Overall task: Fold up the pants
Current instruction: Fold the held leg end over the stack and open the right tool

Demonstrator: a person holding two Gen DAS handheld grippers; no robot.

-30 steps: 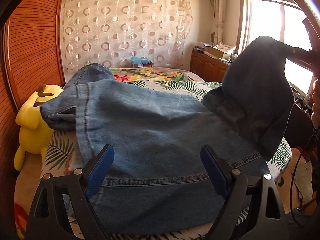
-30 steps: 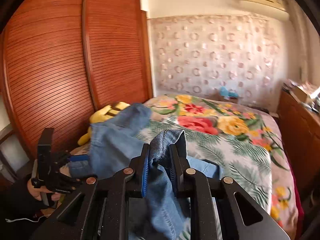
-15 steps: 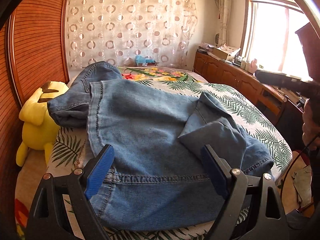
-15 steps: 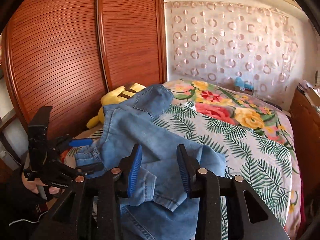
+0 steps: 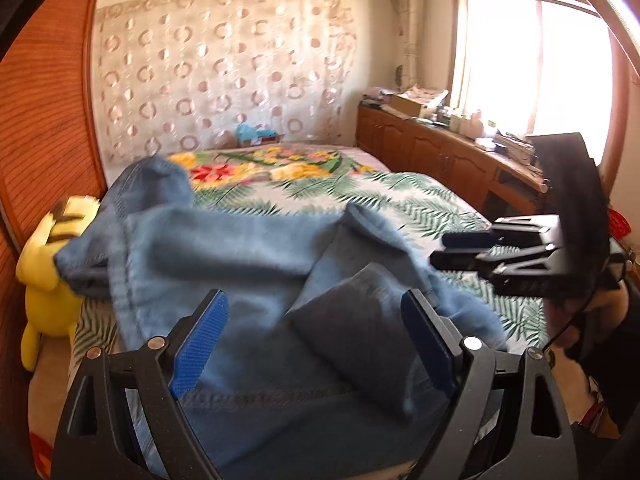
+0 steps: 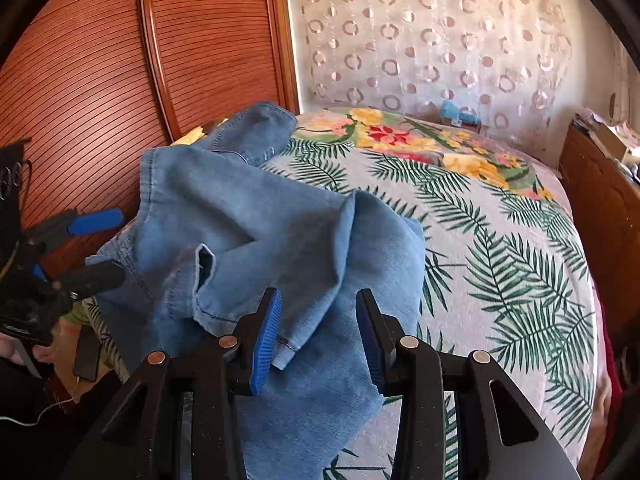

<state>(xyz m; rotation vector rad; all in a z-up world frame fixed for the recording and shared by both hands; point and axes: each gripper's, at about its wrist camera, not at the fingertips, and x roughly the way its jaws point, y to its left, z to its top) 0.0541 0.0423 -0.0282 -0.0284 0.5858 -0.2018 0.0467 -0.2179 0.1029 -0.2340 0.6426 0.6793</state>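
Note:
Blue jeans (image 5: 240,260) lie crumpled across the near left part of the bed. One leg end (image 5: 360,320) is flopped back over the rest. My left gripper (image 5: 316,308) hovers over the near edge of the jeans with its jaws wide open and nothing between its pads. In the right wrist view the jeans (image 6: 260,220) spread ahead, their hem (image 6: 200,272) curled up. My right gripper (image 6: 318,304) stands part open just above the denim, pads clear of the cloth. Each gripper shows in the other's view: the right gripper (image 5: 452,248) and the left gripper (image 6: 114,244).
The bed (image 6: 500,240) has a leaf and flower sheet. A yellow plush toy (image 5: 44,264) sits between the bed and the slatted wooden wardrobe (image 6: 100,80). A low wooden cabinet (image 5: 440,156) with clutter runs under the bright window on the right.
My right gripper let go of the raised pant leg, which dropped onto the rest of the jeans. That gripper then sank toward the bed. The left gripper stayed open.

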